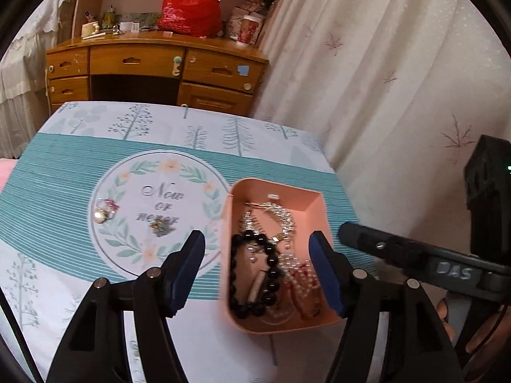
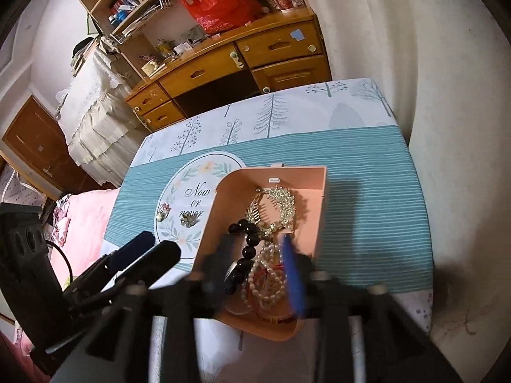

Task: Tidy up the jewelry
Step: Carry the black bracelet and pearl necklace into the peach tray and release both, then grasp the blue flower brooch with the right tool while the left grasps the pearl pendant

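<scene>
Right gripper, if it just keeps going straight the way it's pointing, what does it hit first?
Probably the pearl strands lying in the pink box: the right gripper points down into it, though blur leaves depth uncertain.

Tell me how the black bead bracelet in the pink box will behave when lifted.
The black bead bracelet is a loop of separate round beads, so it will probably droop rather than hold shape. Its glossy beads may slip. It lies against the pearl strand, which might snag and drag along.
</scene>
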Available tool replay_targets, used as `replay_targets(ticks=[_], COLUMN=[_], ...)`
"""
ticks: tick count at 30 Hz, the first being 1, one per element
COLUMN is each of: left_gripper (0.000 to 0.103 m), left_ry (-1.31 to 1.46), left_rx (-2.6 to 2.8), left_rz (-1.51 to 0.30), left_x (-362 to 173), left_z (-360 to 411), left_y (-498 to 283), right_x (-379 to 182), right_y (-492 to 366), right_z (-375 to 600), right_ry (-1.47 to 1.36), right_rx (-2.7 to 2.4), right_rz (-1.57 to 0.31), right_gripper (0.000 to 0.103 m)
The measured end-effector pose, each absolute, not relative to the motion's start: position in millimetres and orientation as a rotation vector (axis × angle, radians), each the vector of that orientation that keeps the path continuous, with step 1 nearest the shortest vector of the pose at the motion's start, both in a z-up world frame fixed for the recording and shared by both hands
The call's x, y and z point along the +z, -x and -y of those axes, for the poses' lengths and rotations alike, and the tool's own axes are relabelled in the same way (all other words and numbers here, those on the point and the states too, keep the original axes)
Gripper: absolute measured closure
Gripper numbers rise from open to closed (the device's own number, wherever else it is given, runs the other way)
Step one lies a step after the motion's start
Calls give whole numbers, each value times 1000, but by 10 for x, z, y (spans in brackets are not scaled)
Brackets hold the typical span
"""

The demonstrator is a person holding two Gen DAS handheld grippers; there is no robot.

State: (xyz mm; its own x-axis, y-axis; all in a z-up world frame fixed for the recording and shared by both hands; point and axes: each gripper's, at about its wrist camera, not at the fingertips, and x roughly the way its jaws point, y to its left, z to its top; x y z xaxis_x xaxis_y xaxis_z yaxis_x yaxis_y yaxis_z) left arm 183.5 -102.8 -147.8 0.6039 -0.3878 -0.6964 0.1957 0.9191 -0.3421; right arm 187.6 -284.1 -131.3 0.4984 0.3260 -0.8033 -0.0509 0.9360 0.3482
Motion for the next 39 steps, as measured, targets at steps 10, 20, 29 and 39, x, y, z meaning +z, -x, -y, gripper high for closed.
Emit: replay_targets(ticks=[10,20,29,39], left_gripper=[36,36,53,67], left_ry=[242,79,-26,-129], left_rx=[-274,-235,-356,-487], left_rz=[-893,-928,-926,-929], left_x=[-1583,-1699,-1865,-2182], left_z=[649,71,-329,-312], left_y=[-1990,-2303,-2522,-2626], right_x=[-1359,-1443,-1603,-2010], right_y=[-1933,-1737,-1285,-1036], right_z=[2655,2135,1235,475], right_ry=[-281,-189,-105,71], right_rx=[92,-77,-169,-148], right_rz=[-1022,-983,-897,-924], right_gripper=[29,29,29,29])
